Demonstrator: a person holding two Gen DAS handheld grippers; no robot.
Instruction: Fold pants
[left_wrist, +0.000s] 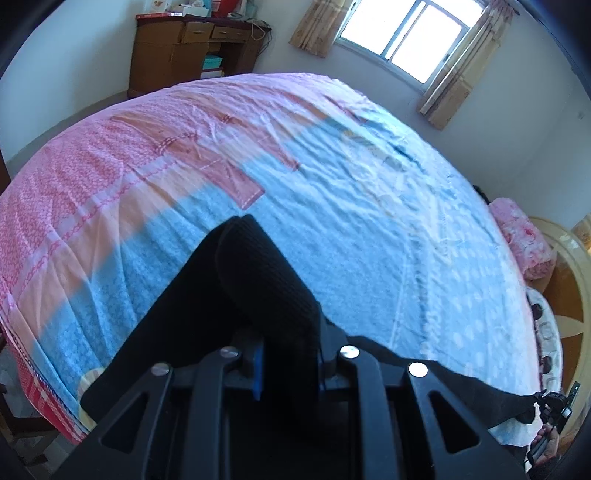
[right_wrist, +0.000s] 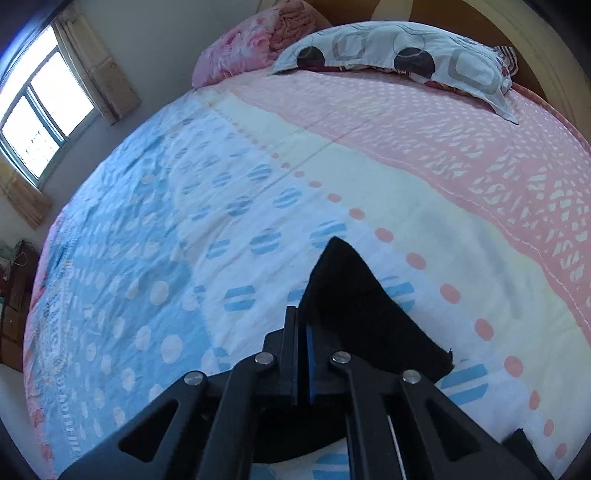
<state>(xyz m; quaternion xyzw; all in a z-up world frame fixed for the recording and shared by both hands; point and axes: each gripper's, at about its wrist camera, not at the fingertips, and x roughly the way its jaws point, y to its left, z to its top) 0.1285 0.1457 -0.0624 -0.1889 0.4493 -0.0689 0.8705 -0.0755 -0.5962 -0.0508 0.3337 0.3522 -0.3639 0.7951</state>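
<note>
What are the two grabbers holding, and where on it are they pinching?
Both hold the black pants. The left gripper pinches a bunched, ribbed-looking edge; the right gripper pinches a pointed corner of the fabric. Which ends of the pants these are cannot be told.

Both wrist views look close along their claws across the same bedspread (left_wrist: 369, 229), sharing its blue half.

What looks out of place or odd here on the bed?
Nothing stands out. Both grippers, left and right, are shut on the black pants above the bed; the pillow sits at its head.
</note>
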